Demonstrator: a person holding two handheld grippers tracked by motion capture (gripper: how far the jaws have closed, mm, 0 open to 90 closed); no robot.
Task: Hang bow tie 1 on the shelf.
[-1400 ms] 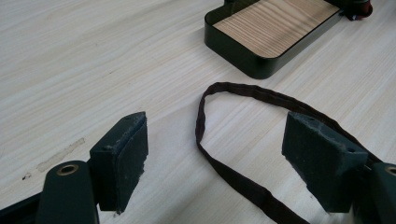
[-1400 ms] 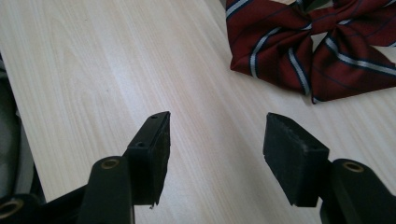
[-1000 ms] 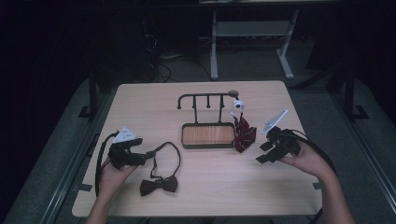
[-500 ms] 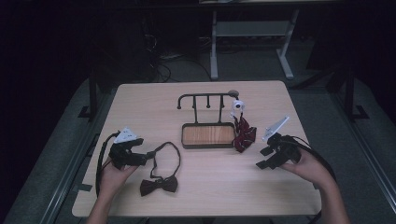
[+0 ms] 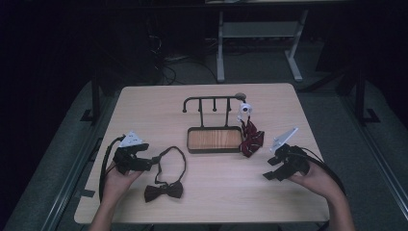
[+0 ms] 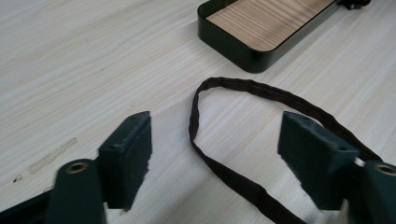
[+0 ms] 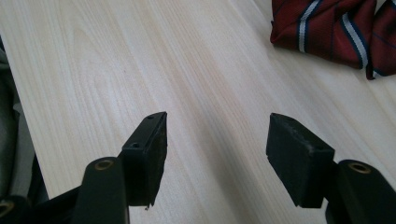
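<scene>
A dark brown bow tie (image 5: pixel 164 191) lies at the table's front left, its strap (image 5: pixel 176 159) looping back toward the tray. My left gripper (image 5: pixel 150 159) rests just left of that loop, open; in the left gripper view the strap (image 6: pixel 219 158) runs between the spread jaws without being held. A red striped bow tie (image 5: pixel 251 138) hangs against the right end of the tray, and shows at the top right in the right gripper view (image 7: pixel 334 30). My right gripper (image 5: pixel 270 168) hovers open in front of it, over bare wood (image 7: pixel 215 140).
A black metal tray (image 5: pixel 214 150) with a wooden floor stands mid-table, with a black hook rack (image 5: pixel 211 100) rising behind it. A small white object (image 5: pixel 245 108) hangs at the rack's right end. Bare tabletop (image 5: pixel 231 192) spreads between the two hands.
My right gripper has drawn back toward the front right, away from the red striped tie. The left gripper has barely moved.
</scene>
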